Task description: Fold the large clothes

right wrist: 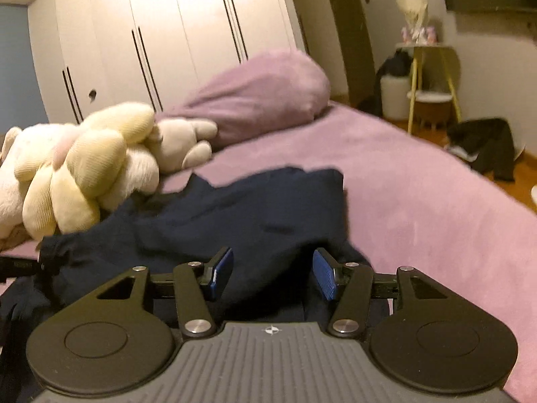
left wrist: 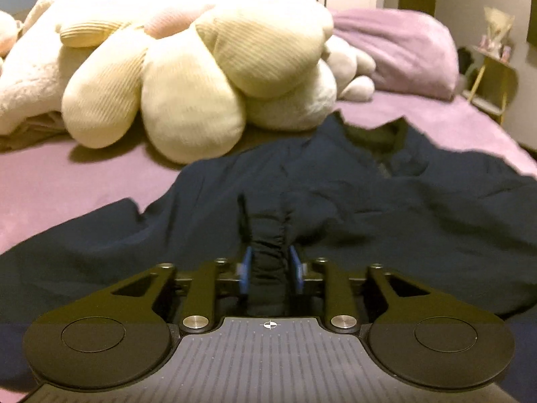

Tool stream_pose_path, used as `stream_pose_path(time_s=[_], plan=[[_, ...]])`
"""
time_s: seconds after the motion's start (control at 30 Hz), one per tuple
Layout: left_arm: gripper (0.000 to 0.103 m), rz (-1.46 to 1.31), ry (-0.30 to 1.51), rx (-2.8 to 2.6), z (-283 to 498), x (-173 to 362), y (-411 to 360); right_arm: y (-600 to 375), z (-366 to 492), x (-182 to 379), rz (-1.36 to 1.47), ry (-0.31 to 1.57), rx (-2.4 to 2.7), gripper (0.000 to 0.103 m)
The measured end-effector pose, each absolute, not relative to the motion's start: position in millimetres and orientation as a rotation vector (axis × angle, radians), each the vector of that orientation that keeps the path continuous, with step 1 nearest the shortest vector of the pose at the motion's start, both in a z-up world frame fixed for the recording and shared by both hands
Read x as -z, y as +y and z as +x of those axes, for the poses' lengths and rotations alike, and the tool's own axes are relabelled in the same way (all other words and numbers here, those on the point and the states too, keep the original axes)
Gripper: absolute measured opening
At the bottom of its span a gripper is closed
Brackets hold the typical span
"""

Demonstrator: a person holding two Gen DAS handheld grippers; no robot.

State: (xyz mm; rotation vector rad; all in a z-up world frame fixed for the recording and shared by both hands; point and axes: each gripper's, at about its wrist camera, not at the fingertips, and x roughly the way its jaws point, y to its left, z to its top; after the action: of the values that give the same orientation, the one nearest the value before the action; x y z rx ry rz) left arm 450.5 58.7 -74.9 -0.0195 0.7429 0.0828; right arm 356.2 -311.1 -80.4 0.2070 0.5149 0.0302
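Observation:
A large dark navy garment (left wrist: 386, 201) lies crumpled on the purple bed (left wrist: 67, 181). My left gripper (left wrist: 270, 268) is shut on a bunched fold of the garment, which is pinched between the blue pads (left wrist: 246, 273). In the right wrist view the same garment (right wrist: 255, 215) spreads over the bed (right wrist: 419, 201). My right gripper (right wrist: 272, 273) is open just above the garment's near part, with its blue pads (right wrist: 324, 277) wide apart and nothing between them.
A pile of cream plush toys (left wrist: 188, 77) sits close behind the garment on the left. A purple pillow (right wrist: 261, 94) lies at the head of the bed. White wardrobes (right wrist: 151, 33) stand behind. A yellow-legged side table (right wrist: 433, 80) and dark clothes (right wrist: 483, 147) are on the floor at right.

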Motion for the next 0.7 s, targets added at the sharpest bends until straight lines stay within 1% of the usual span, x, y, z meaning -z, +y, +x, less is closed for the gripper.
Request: stream_pose_path(time_s=[0.03, 0.07, 0.17, 0.2, 0.23, 0.27, 0.4, 0.43, 0.47, 0.53, 0.57, 0.63, 0.7], plan=[[0.035, -0.025, 0.727, -0.094, 446, 74, 60, -309, 363, 80, 0.204, 0.52, -0.027, 0.053], [0.039, -0.045, 0.705, -0.094, 440, 72, 62, -307, 372, 82, 0.212, 0.541, -0.032, 0.046], [0.047, -0.136, 0.645, -0.066, 425, 68, 67, -298, 399, 92, 0.244, 0.618, -0.031, 0.037], [0.049, -0.151, 0.659, -0.038, 427, 70, 64, -292, 407, 96, 0.223, 0.632, -0.026, 0.034], [0.049, -0.147, 0.687, -0.02, 432, 74, 61, -284, 415, 98, 0.196, 0.638, -0.032, 0.028], [0.049, -0.119, 0.715, -0.018, 438, 82, 55, -277, 422, 101, 0.175, 0.643, -0.043, 0.024], [0.049, -0.055, 0.739, -0.054, 456, 102, 45, -249, 445, 118, 0.087, 0.667, -0.054, 0.022], [0.049, -0.057, 0.737, -0.063, 459, 105, 45, -244, 450, 124, 0.041, 0.672, -0.043, 0.019], [0.052, -0.05, 0.736, -0.07, 462, 108, 45, -240, 453, 131, -0.008, 0.672, -0.032, 0.018], [0.062, -0.003, 0.726, -0.082, 465, 112, 43, -238, 453, 141, -0.089, 0.629, -0.031, 0.017], [0.074, 0.031, 0.723, -0.095, 467, 114, 41, -238, 451, 144, -0.142, 0.595, -0.024, 0.016], [0.081, 0.02, 0.728, -0.096, 471, 120, 46, -244, 452, 147, -0.155, 0.573, -0.013, 0.015], [0.083, -0.044, 0.72, -0.09, 473, 123, 55, -255, 455, 146, -0.125, 0.566, 0.017, 0.012]])
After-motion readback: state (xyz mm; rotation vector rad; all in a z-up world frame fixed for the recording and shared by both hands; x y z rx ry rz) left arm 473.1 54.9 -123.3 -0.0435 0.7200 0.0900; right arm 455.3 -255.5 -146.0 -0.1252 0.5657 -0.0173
